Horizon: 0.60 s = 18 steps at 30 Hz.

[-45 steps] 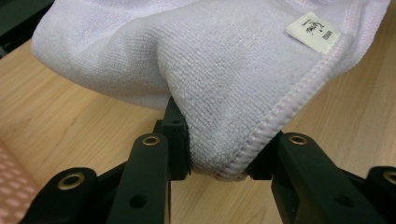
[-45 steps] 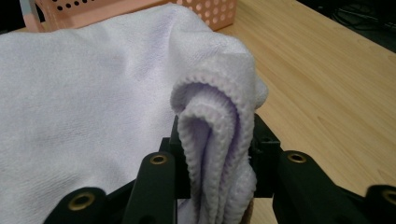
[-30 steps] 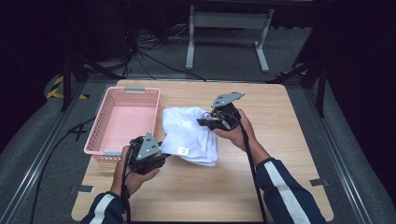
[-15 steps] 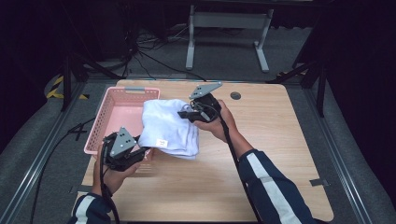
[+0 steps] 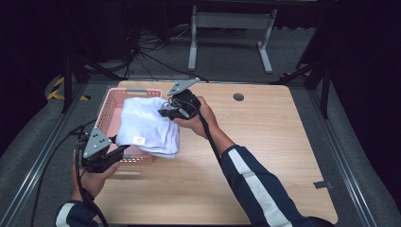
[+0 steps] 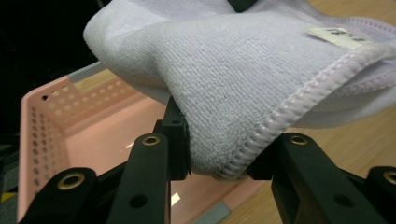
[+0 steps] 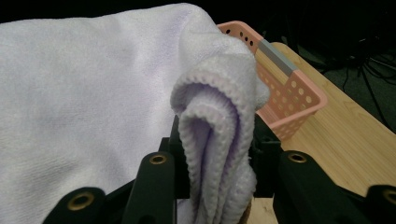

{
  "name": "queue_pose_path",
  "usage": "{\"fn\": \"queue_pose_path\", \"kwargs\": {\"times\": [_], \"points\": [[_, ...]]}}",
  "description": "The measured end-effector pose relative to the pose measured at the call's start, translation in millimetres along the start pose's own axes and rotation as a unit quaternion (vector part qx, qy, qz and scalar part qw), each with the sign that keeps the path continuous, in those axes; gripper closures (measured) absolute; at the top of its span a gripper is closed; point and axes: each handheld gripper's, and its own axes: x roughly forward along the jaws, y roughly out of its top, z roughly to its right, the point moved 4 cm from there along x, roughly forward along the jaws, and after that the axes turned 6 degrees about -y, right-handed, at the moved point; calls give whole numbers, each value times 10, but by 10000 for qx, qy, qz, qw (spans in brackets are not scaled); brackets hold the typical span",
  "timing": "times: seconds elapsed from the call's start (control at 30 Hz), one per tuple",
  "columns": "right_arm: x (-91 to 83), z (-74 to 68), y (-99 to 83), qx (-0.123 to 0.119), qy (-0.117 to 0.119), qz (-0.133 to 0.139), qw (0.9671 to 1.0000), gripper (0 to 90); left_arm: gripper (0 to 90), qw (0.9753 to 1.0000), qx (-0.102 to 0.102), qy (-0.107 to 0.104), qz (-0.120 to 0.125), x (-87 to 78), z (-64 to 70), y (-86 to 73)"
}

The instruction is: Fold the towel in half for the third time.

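Towel [image 5: 147, 126]: white, folded, several layers thick, with a small label near its front edge. You hold it off the table, stretched between your two grippers. It hangs over the basket, its right part reaching past the basket's right rim above the table.

Left gripper [image 5: 115, 152]: in your left hand, at the towel's near left corner, just in front of the basket's near rim. In the left gripper view [image 6: 219, 161] the jaws are closed down on the stitched hem, the cloth bunched between them.

Right gripper [image 5: 163, 113]: in your right hand, at the towel's far right corner, above the basket's right side. In the right gripper view [image 7: 217, 163] the jaws are pressed in on a thick fold of layered edges, which fills the gap between them.

Basket [image 5: 109, 103]: pink plastic, with perforated walls and grey handle strips on its short ends. It stands at the table's left, far corner, directly under the towel.

Table [image 5: 283, 142]: light wood, with a round cable hole [image 5: 238, 97] near its far edge.
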Motion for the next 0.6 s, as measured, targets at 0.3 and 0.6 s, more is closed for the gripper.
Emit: {"fn": "queue_pose_path", "kwargs": {"times": [0.3, 0.6], "points": [[371, -125, 208, 14, 47, 21, 10000, 685, 670, 9988, -250, 408, -35, -93, -315, -164], [729, -219, 339, -29, 88, -19, 10000, 683, 668, 9959, -677, 595, -65, -87, -617, -372]]}}
